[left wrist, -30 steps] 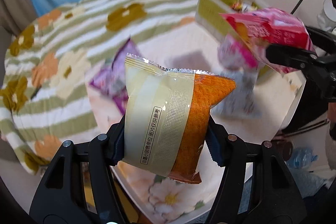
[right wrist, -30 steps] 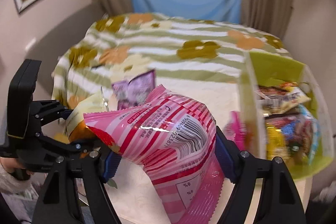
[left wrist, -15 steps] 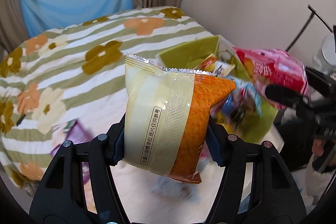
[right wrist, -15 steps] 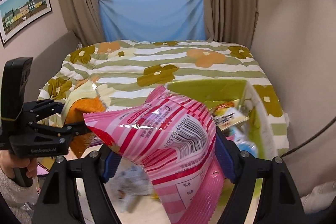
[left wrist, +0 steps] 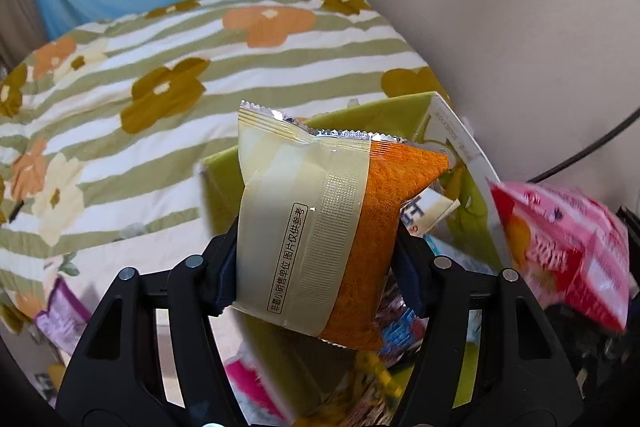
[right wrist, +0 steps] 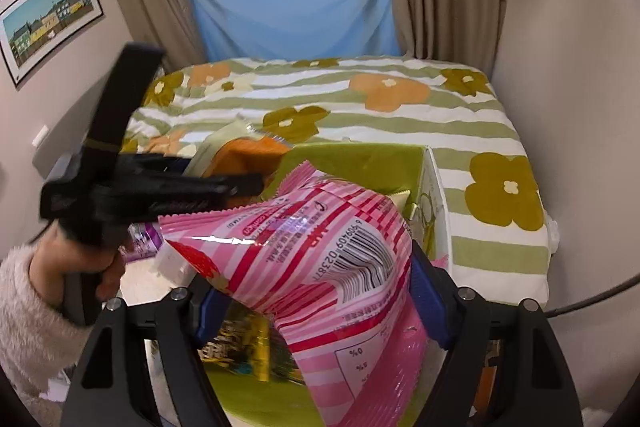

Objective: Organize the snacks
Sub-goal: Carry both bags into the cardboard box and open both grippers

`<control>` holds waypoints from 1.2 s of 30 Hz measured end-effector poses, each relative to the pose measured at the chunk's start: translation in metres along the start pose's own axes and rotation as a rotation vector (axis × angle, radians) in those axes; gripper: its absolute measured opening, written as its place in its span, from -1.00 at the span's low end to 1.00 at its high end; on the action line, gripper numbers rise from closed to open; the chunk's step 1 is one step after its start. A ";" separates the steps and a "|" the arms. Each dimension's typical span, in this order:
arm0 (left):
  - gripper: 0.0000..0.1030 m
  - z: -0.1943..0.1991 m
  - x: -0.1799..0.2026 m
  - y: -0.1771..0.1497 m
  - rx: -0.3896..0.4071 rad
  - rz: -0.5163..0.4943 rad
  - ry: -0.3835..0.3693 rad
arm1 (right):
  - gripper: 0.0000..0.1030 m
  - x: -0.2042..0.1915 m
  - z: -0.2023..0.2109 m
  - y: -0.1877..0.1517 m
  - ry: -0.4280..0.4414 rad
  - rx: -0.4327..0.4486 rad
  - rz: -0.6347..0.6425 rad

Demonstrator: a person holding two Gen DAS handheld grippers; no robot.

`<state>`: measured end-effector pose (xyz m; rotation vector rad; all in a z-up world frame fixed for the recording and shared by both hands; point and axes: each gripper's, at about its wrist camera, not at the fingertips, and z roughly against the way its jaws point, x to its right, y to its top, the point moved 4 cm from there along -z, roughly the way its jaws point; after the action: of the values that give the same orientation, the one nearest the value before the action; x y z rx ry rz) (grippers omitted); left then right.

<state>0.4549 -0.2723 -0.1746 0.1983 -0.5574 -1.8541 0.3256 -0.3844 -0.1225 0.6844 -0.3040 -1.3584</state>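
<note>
Held: my left claw pinches the orange cake packet; my right claw pinches the pink striped bag. Both above the green box, partly filled. Purple packet left outside it.

My left gripper and right gripper are matte black frames with triangular cut-outs, silver screw heads at the joints and dark blue pads lining the jaws. My left hand is bare skin beneath a fluffy cream sleeve.
</note>
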 end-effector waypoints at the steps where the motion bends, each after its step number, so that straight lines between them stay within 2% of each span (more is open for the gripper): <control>1: 0.28 -0.006 0.003 0.002 -0.016 -0.001 0.007 | 0.45 0.004 -0.003 0.001 0.005 -0.007 0.002; 2: 0.56 -0.010 0.004 0.003 -0.026 -0.007 0.026 | 0.45 0.008 -0.005 0.001 0.011 -0.014 0.000; 4: 1.00 -0.016 0.005 0.004 -0.037 -0.027 0.112 | 0.45 0.016 -0.009 0.002 0.023 -0.021 -0.011; 5: 0.99 -0.015 0.004 0.003 -0.024 -0.038 0.140 | 0.45 0.019 -0.009 0.003 0.030 -0.023 -0.018; 12: 0.99 0.011 -0.012 -0.028 -0.003 -0.010 0.156 | 0.45 0.025 -0.014 -0.003 0.057 -0.035 -0.059; 21: 0.99 0.054 -0.027 -0.067 0.059 0.052 0.139 | 0.49 0.021 -0.007 0.011 -0.028 -0.008 -0.027; 27: 0.99 0.068 -0.042 -0.079 0.068 0.098 0.133 | 0.49 0.016 -0.028 0.030 -0.052 -0.003 -0.003; 28: 0.99 0.069 -0.045 -0.081 0.068 0.103 0.140 | 0.52 0.014 -0.033 0.032 -0.051 0.001 -0.001; 31: 0.99 0.073 -0.053 -0.089 0.069 0.112 0.156 | 0.95 0.010 -0.041 0.031 -0.045 0.004 -0.002; 36: 0.99 0.078 -0.062 -0.100 0.071 0.133 0.161 | 0.99 -0.001 -0.032 0.020 -0.020 0.045 0.003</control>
<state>0.3607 -0.1675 -0.1612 0.3463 -0.5128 -1.6744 0.3599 -0.3734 -0.1349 0.7078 -0.3526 -1.3602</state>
